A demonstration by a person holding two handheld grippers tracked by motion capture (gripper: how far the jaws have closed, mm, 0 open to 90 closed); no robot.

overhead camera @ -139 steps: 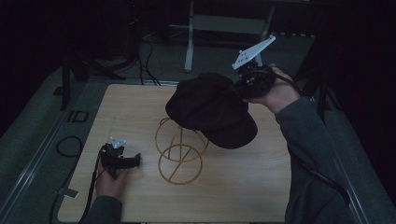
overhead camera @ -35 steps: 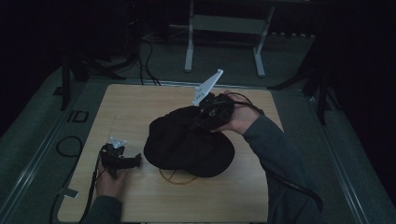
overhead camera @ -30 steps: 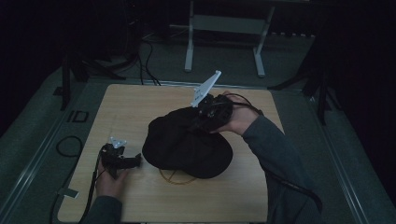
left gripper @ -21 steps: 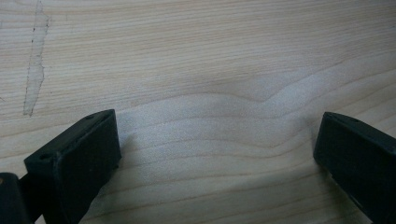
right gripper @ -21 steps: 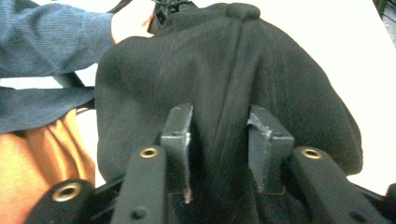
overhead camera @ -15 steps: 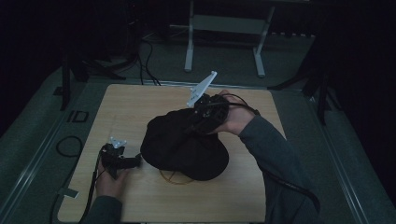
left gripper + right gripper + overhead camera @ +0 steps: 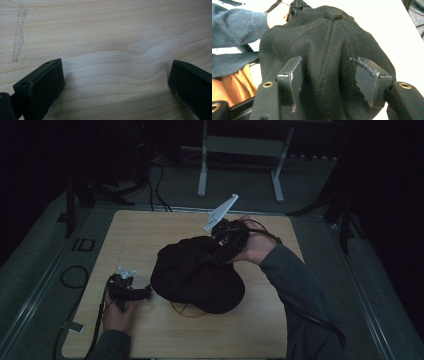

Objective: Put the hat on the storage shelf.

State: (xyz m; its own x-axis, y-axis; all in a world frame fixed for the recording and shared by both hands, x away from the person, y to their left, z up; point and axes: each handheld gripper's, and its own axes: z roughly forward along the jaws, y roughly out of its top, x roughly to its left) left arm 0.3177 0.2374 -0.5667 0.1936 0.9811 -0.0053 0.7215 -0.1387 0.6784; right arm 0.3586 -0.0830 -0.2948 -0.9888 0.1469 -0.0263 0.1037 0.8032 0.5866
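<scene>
The black fabric cap with a short brim [image 7: 197, 276] sits draped over a gold wire stand [image 7: 186, 310] near the middle of the pale wooden table [image 7: 150, 227]; a curve of the stand's base ring shows under the cap's near edge. In the high view, the right gripper [image 7: 220, 251] rests against the cap's far right side, held by the person's right hand [image 7: 256, 245], with its grey three-cornered plate tilted up above it. The left gripper [image 7: 142, 292] lies low on the table just beside the cap's near left edge, in the left hand [image 7: 120, 312].

In the left gripper view, its two black jaws stand wide apart with bare wood grain between them, holding nothing.

In the right gripper view, the jaws stand parted on either side of the cap's crown, the fabric bulging up between them; the pads look close to the cloth, but I cannot tell whether they pinch it. Beyond the cap shows a grey sleeve [image 7: 235, 23].
</scene>
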